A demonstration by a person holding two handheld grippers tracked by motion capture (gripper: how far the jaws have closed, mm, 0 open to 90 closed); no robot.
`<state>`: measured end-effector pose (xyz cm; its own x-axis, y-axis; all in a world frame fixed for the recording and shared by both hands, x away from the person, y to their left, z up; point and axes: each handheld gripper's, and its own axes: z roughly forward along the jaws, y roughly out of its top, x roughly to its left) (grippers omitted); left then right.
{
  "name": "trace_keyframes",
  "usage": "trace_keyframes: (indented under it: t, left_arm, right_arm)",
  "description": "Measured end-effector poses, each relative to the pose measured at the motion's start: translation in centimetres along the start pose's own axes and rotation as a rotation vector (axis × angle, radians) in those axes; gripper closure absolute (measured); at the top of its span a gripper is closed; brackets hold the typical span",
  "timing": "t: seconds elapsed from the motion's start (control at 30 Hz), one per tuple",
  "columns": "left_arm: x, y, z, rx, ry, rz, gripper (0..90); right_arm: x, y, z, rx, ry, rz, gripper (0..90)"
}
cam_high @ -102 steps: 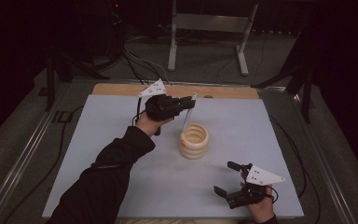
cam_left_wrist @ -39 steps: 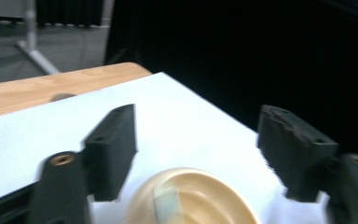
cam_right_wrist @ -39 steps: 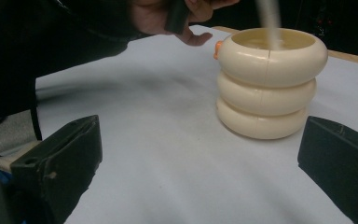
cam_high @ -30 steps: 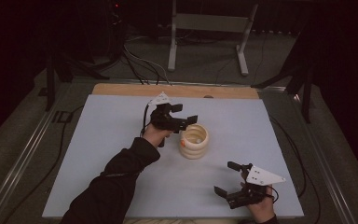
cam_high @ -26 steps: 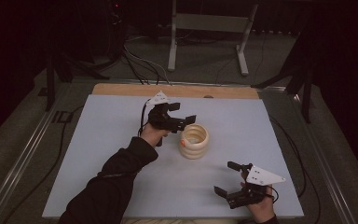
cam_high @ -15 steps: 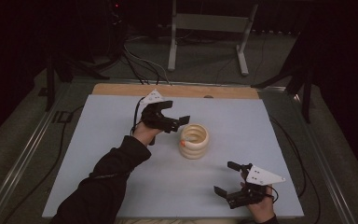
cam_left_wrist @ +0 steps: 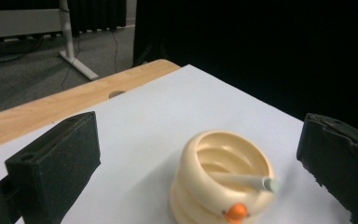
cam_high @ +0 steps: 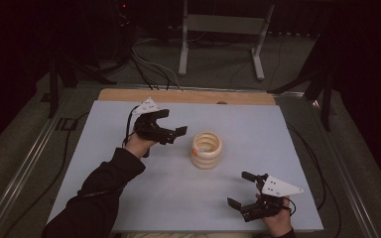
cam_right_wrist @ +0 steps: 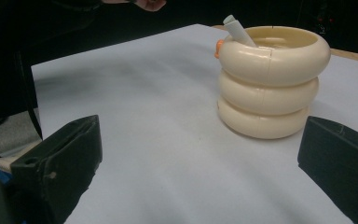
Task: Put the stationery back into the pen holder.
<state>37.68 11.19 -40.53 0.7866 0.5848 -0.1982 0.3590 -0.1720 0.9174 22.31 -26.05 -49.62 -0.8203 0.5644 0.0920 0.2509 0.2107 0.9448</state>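
While the left gripper point(cam_high: 171, 124) hangs just left of the cream ringed cup point(cam_high: 206, 148), its jaws have just been opening and stand wide apart, nothing between them. Cup sits near mid-table on the pale mat point(cam_high: 258, 124), upright, three stacked rings, a small orange knob point(cam_left_wrist: 236, 211) on its side. A pale stick point(cam_left_wrist: 242, 179) leans inside, tip at the rim. Right gripper point(cam_high: 242, 191) rests at the mat's near right corner, well apart from the cup, jaws spread, empty.
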Motion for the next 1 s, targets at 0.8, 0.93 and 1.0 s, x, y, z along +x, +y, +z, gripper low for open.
trace_keyframes:
  t: [0.8, 0.93, 1.0]
  left_arm:
    - [-0.3, -7.6, -5.1, 0.051, 0.001, 0.023, 0.0]
    - [-0.3, -9.0, -5.8, 0.054, 0.016, 0.019, 0.0]
    - [-0.3, -9.6, -6.1, 0.053, 0.02, 0.014, 0.0]
  right_arm:
    - [-0.4, 0.0, -0.2, -0.004, -0.005, 0.019, 0.0]
    - [-0.3, 0.0, -0.1, 0.001, -0.006, 0.016, 0.0]
    - [-0.3, 0.0, -0.1, 0.003, -0.008, 0.015, 0.0]
